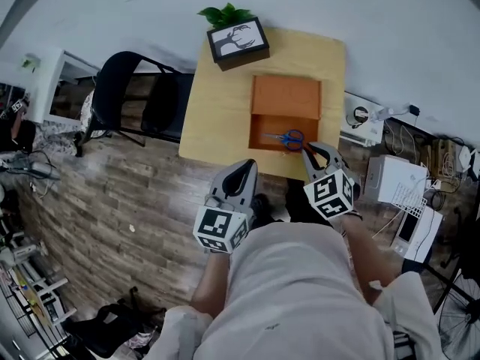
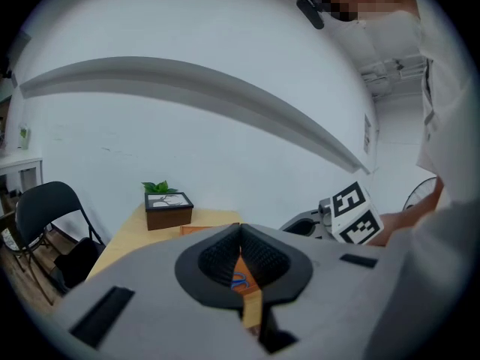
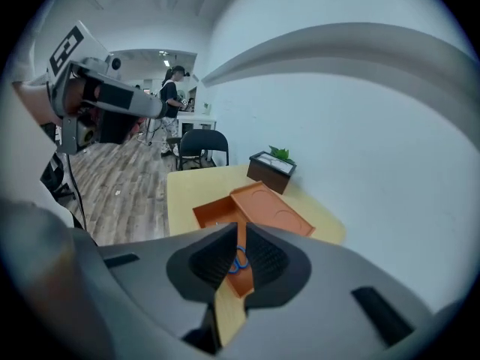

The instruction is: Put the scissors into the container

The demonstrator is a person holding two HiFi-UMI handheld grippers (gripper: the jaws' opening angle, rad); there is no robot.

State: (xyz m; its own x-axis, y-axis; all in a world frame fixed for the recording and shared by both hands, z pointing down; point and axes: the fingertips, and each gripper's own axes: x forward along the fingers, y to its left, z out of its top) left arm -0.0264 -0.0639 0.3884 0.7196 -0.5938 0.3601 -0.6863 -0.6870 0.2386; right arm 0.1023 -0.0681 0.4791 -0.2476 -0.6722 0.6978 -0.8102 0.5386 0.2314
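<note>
Blue-handled scissors [image 1: 287, 138] lie inside the open orange container [image 1: 255, 130] on the wooden table [image 1: 217, 111]; its lid [image 1: 286, 96] lies flat behind it. My right gripper [image 1: 310, 148] hovers at the container's near right corner, just short of the scissors, shut and holding nothing. My left gripper [image 1: 251, 165] hangs off the table's near edge, also shut and empty. Through the slit of the left gripper [image 2: 240, 229] I glimpse the scissors [image 2: 240, 281]. Past the right gripper [image 3: 241, 227] the scissors [image 3: 240, 262] lie in the container [image 3: 210, 212].
A dark planter box [image 1: 238, 42] with a deer picture stands at the table's far left corner. A black folding chair [image 1: 139, 96] sits left of the table. A power strip [image 1: 367, 122], cables and a white device [image 1: 397, 182] lie on the floor at the right.
</note>
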